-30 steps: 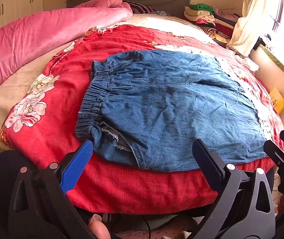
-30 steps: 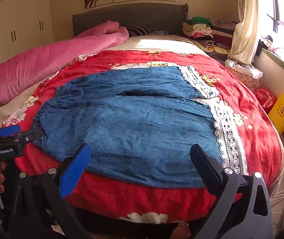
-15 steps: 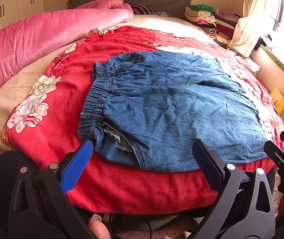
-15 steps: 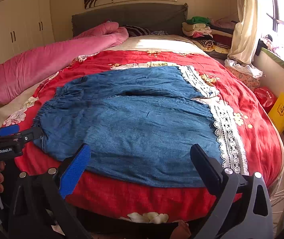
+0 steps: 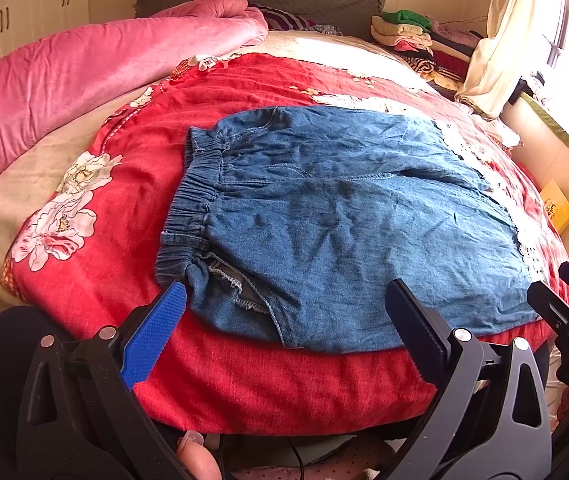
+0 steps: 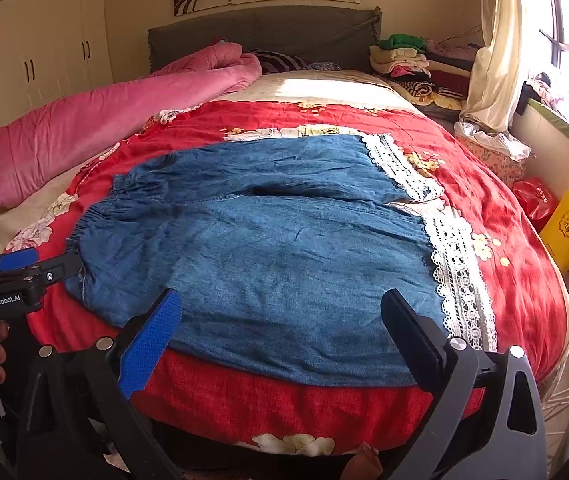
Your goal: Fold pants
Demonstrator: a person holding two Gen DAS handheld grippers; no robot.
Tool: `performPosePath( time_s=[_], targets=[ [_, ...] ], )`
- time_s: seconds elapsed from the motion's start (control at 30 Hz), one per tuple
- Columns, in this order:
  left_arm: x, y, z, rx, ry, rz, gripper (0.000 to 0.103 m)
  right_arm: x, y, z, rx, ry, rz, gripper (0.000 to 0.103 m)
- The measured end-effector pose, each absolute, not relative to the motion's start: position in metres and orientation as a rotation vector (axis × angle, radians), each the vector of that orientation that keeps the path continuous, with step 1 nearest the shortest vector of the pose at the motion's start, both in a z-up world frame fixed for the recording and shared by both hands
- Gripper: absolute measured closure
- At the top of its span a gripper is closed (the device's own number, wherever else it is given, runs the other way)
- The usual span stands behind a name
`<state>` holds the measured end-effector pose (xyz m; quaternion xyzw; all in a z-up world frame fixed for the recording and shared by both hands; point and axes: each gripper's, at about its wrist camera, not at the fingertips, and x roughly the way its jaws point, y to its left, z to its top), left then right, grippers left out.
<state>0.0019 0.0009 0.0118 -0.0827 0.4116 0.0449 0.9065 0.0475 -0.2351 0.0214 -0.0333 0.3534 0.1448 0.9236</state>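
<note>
- Covering most of the bed, a red floral bedspread is lying under everything I am working on, with a rolled pink plush blanket resting along its far left side.
- Lying flat on that bedspread, the blue denim pants with a gathered elastic waistband and white lace hems are spreading across the middle, waistband pointing left and lace hems pointing right.
- Sitting at the far right corner, a stack of folded clothes is resting by the cream curtain.
- I am holding my left gripper released, fingers wide apart, just short of the waistband corner at the near edge.
- I am holding my right gripper released too, hovering by the near leg edge, gripping nothing.
</note>
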Motion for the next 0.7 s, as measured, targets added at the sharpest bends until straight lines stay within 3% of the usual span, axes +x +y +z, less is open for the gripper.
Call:
performPosePath(
  time_s=[0.37,0.7],
  targets=[
    [0.044,0.032,0.017,-0.165,0.846,0.113,0.009,0.106,-0.217,0.049,-0.126,0.707,0.417,0.004],
    [0.154,0.102,-0.001,-0.108,0.96,0.2,0.009,0.231,-0.156,0.069,-0.195,0.741,0.641,0.004]
  ],
)
